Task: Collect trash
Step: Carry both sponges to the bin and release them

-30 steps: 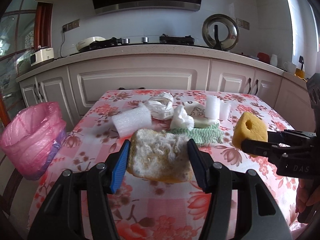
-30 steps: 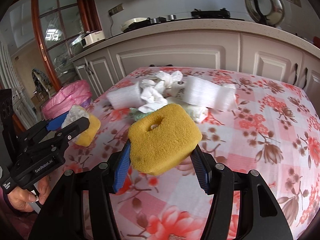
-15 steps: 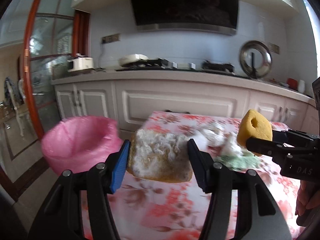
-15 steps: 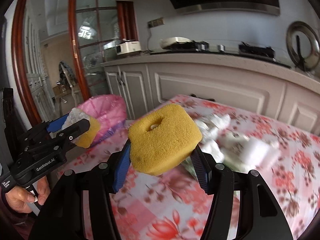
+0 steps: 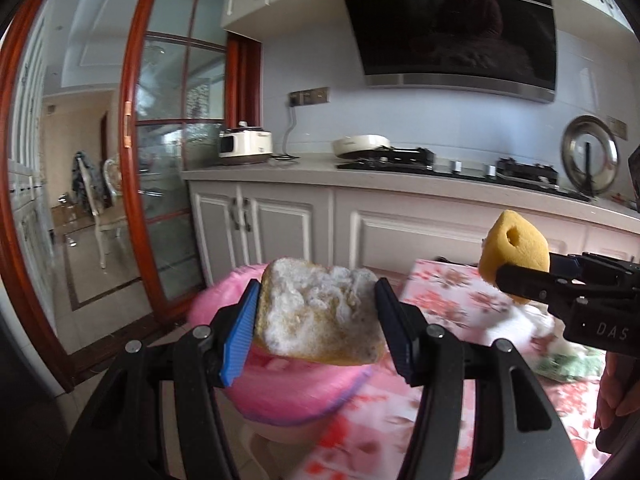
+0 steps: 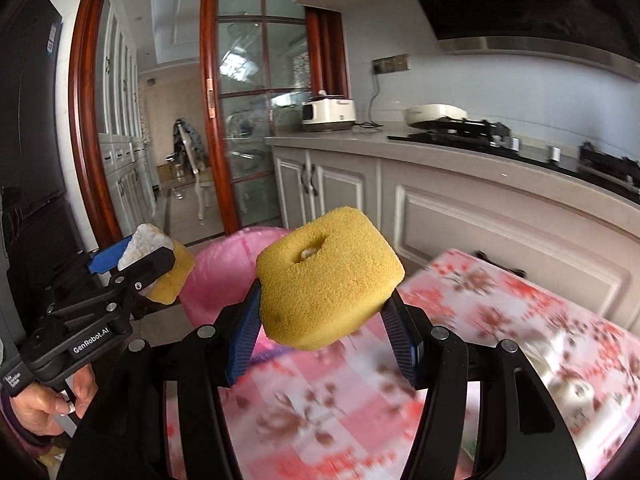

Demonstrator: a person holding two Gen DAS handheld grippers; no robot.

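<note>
1. Trash in hand, left side: a worn yellow sponge crusted with white fluff (image 5: 320, 312) sits clamped between the blue-padded fingers (image 5: 239, 338) of the left gripper (image 5: 316, 334), carried in the air in front of the pink plastic-lined bin (image 5: 288, 384).
2. Trash in hand, right side: a clean yellow sponge block with a hole in its top (image 6: 328, 276) is pinched between the fingers of the right gripper (image 6: 324, 338), above the left edge of the floral pink tablecloth table (image 6: 520, 320).
3. The bin stands just off that edge, on the floor side.
4. Judged well done: bring each sponge fully over the bin mouth before the fingers part, one at a time, low enough that neither bounces off the rim.
</note>
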